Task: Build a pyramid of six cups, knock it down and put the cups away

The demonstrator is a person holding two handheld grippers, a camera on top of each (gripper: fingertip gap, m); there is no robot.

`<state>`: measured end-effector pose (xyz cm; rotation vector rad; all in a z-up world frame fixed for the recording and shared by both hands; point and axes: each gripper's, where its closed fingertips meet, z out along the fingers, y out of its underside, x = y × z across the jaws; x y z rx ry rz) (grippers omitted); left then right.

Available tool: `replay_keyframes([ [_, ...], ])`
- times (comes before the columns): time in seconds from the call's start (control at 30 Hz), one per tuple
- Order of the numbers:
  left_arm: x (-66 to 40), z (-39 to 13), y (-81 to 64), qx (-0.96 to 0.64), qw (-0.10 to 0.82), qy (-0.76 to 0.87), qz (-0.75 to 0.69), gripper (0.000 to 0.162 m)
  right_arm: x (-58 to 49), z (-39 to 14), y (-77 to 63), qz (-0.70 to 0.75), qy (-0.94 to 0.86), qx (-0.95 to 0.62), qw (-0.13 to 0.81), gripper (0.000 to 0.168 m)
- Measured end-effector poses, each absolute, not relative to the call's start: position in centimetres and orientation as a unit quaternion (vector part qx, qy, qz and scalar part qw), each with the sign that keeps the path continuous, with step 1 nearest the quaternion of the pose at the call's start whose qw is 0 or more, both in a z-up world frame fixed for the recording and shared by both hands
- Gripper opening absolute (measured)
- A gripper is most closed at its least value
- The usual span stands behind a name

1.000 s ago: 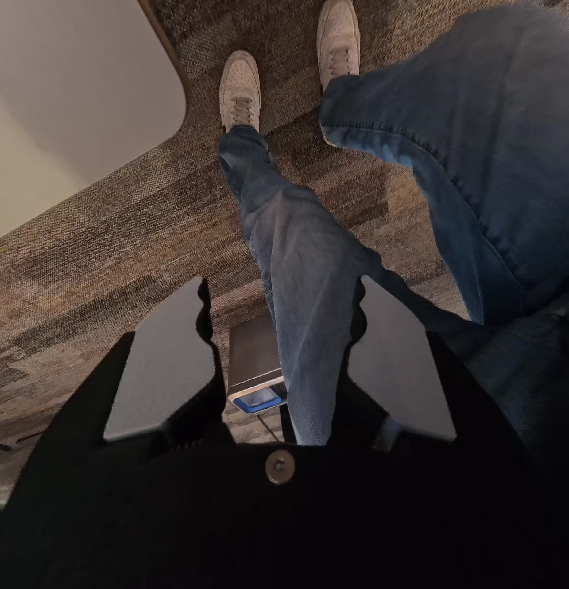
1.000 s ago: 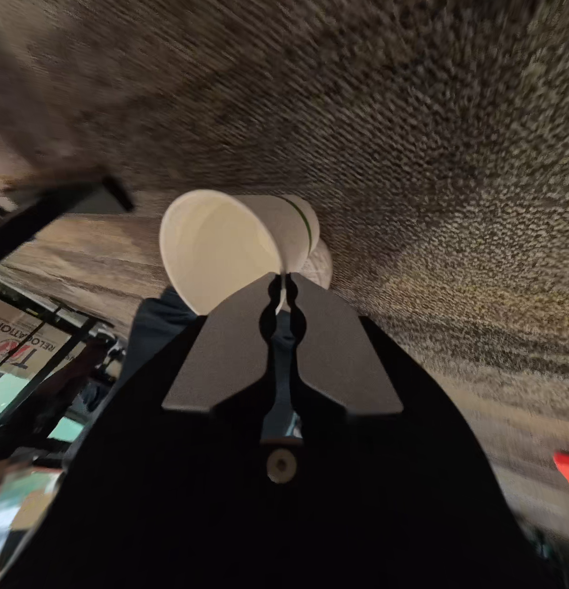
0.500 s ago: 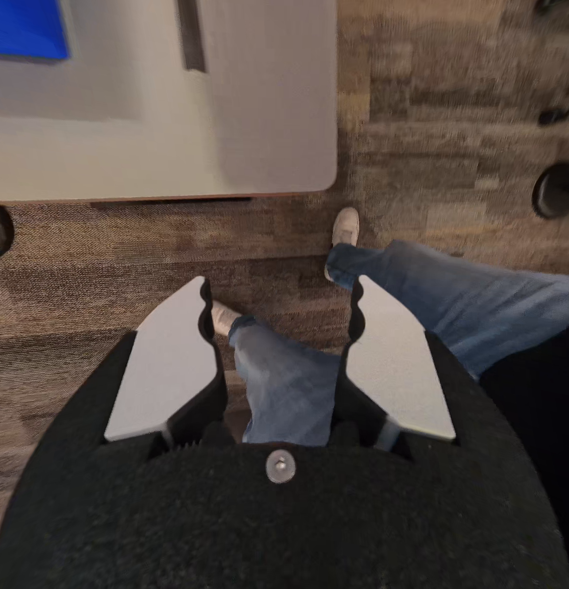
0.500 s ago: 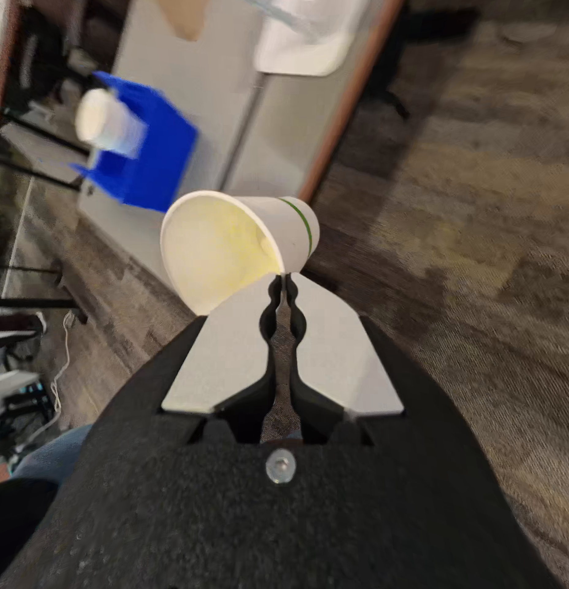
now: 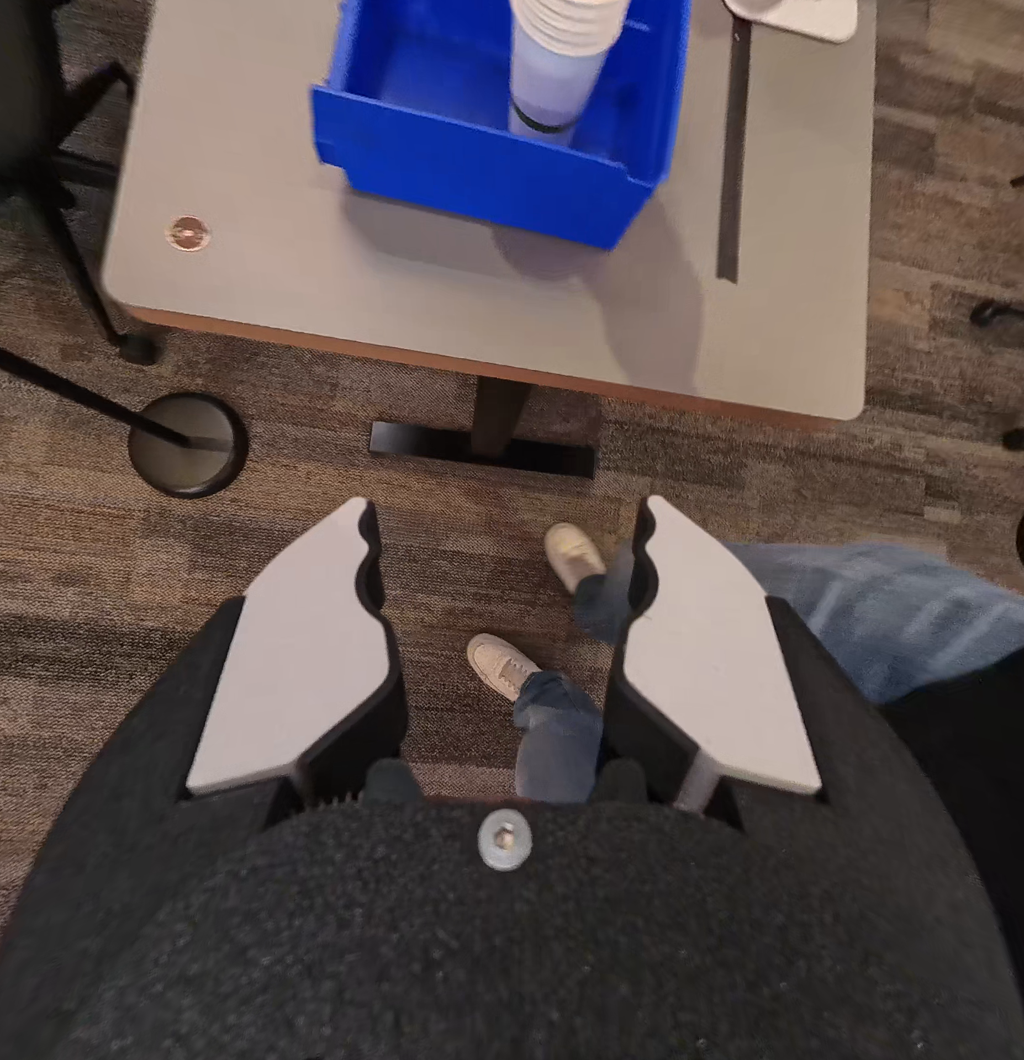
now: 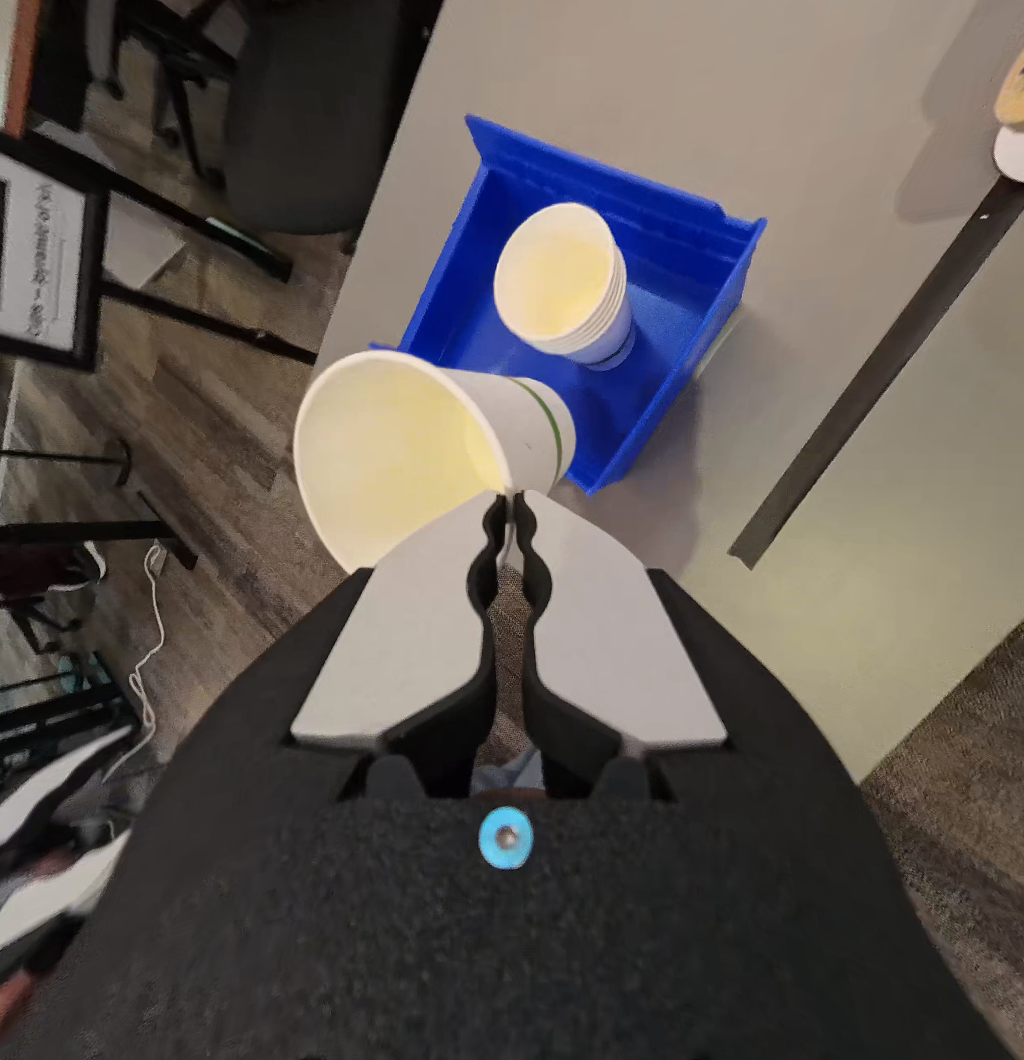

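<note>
One paper cup (image 6: pixel 441 441) is being pinched by its rim wall in the right gripper (image 6: pixel 511 498), lying sideways, mouth left, base pointing toward the blue bin (image 6: pixel 659 401). Bin is sitting mid-desk (image 6: pixel 842 573), just ahead of the cup, holding an upright nested cup stack (image 6: pixel 567 287) mouth-up. Cup likely needs tilting upright over the stack. Left gripper (image 5: pixel 507 510) is hanging off the desk's near edge above carpet (image 5: pixel 96 573), fingers spread, gripping nothing; right is nearer.

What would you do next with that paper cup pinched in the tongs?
Probably carry the cup over the stack of cups in the blue bin, turn it upright and lower it in. The right tongs pinch its rim, mouth sideways, short of the bin; the stack stands mouth up. The left tongs are open and empty.
</note>
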<state>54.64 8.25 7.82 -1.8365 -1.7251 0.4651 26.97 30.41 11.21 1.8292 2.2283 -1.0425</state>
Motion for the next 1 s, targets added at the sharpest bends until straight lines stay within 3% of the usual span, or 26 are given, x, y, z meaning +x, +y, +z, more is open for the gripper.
replay_keyframes([
  [0.4,52.7,8.0,-10.5,-0.635,0.283,-0.691,0.197,0.082,15.1,2.8,23.3,-0.244,0.692,0.679,0.023,0.002],
  [0.7,45.3,8.7,-20.0,-0.650,0.279,-0.688,0.164,0.081,13.2,2.1,23.6,-0.244,0.678,0.692,-0.051,0.002],
  [0.93,40.9,9.3,-22.7,-0.701,0.274,-0.645,0.133,0.082,14.5,-3.9,24.4,-0.161,0.680,0.713,-0.053,0.003],
  [1.0,40.3,10.0,-23.5,-0.713,0.279,-0.631,0.124,0.082,15.0,-4.8,24.7,-0.140,0.683,0.713,-0.071,0.014],
])
